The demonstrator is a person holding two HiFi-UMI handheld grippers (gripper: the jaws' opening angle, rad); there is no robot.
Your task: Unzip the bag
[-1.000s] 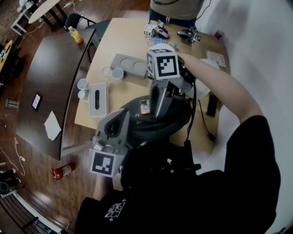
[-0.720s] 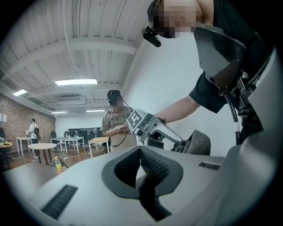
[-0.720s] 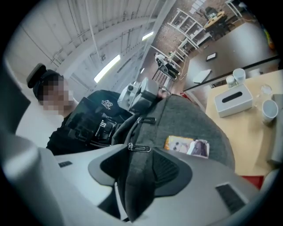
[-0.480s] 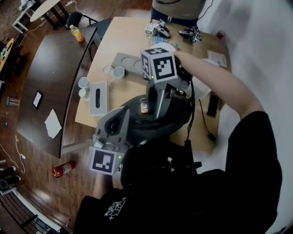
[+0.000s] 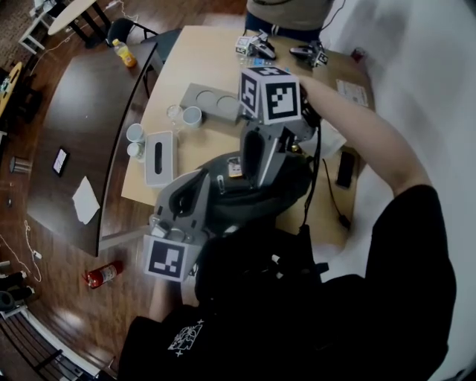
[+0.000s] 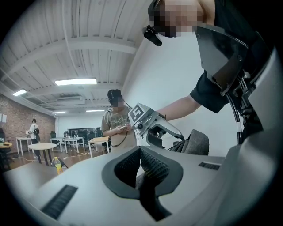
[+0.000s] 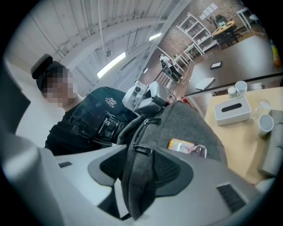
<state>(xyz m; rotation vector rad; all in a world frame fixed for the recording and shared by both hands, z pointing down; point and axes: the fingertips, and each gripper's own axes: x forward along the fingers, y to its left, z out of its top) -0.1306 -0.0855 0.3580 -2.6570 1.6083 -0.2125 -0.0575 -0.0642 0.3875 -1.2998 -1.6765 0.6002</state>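
Observation:
A dark grey bag (image 5: 245, 197) lies on the wooden table (image 5: 201, 56) in front of me; in the right gripper view the bag (image 7: 194, 126) fills the middle. My right gripper (image 5: 256, 175) (image 7: 139, 174) is shut on the bag's grey strap (image 7: 138, 132), which carries a small metal clip (image 7: 142, 149). My left gripper (image 5: 202, 186) (image 6: 141, 170) sits at the bag's near left edge, jaws shut, with a small grey bit of the bag pinched between the pads. I cannot tell whether that bit is a zip pull or fabric. A yellow packet (image 7: 183, 145) pokes from a pocket.
A grey tissue box (image 5: 158, 158), white cups (image 5: 134, 136) and a grey tray with round holes (image 5: 208, 104) stand left of the bag. Spare grippers (image 5: 256, 46) lie at the far end by a standing person (image 5: 286, 15). A dark table (image 5: 82, 126) adjoins on the left.
My right gripper has shifted slightly to the right and farther away, keeping hold of the strap. The left gripper has barely moved.

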